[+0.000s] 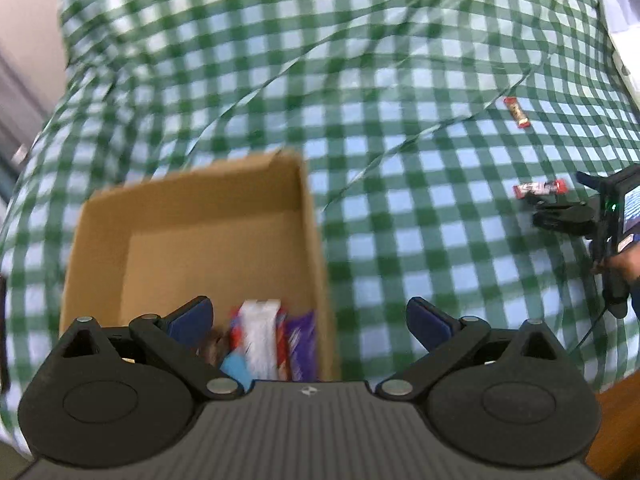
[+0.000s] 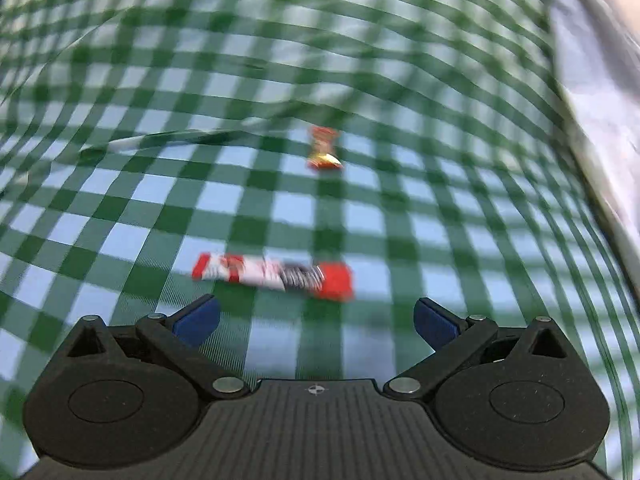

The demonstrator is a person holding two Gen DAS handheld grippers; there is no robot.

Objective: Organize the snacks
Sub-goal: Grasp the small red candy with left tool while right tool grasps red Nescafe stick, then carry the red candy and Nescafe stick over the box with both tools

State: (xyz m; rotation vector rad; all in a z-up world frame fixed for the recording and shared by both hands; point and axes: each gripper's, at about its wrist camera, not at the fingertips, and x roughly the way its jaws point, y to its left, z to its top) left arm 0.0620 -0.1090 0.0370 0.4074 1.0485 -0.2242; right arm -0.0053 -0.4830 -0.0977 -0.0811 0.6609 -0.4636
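An open cardboard box (image 1: 192, 216) sits on the green checked cloth. At its near end lie a white-and-red packet (image 1: 262, 336), a purple packet (image 1: 302, 344) and a blue one (image 1: 236, 366). My left gripper (image 1: 310, 320) hovers open over the box's near right corner, nothing between its fingers. A red-and-white snack bar (image 2: 272, 274) lies on the cloth just ahead of my right gripper (image 2: 316, 320), which is open and empty. That bar (image 1: 540, 189) and the right gripper (image 1: 560, 216) also show at the right of the left wrist view. A small red-and-gold snack (image 2: 324, 154) lies farther off.
The checked cloth (image 1: 400, 240) has long creases running across it. The small red snack (image 1: 517, 112) lies near the cloth's far right. A white surface (image 2: 592, 80) borders the cloth on the right. A hand (image 1: 624, 264) holds the right gripper.
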